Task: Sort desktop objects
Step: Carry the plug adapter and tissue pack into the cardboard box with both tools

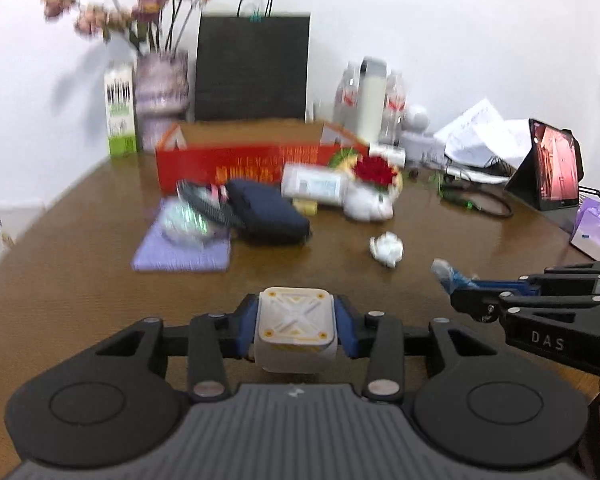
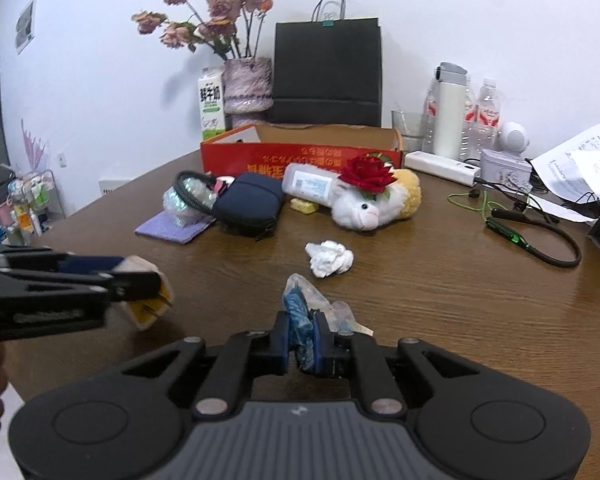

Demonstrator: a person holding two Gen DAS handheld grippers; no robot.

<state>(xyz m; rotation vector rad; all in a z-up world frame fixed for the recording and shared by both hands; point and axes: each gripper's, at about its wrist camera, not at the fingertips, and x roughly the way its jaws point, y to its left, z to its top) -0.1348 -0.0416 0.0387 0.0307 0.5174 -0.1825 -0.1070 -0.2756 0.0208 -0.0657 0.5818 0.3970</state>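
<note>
My left gripper [image 1: 296, 330] is shut on a white square box with an X pattern on its lid [image 1: 294, 322], held above the near part of the brown table [image 1: 100, 280]; the box also shows in the right wrist view [image 2: 148, 296]. My right gripper [image 2: 302, 338] is shut on a crumpled blue and clear plastic wrapper [image 2: 300, 312], seen in the left wrist view [image 1: 448, 274] to the right of the box. A crumpled white tissue [image 2: 330, 258] lies on the table ahead of the right gripper.
A red cardboard box [image 2: 300, 156] stands open at the back. In front of it lie a navy pouch [image 2: 252, 202], a purple cloth [image 2: 172, 226], a white plush toy with a red rose [image 2: 372, 200] and a yellow eraser [image 2: 304, 206]. Earphones [image 2: 532, 236], bottles and papers are at right.
</note>
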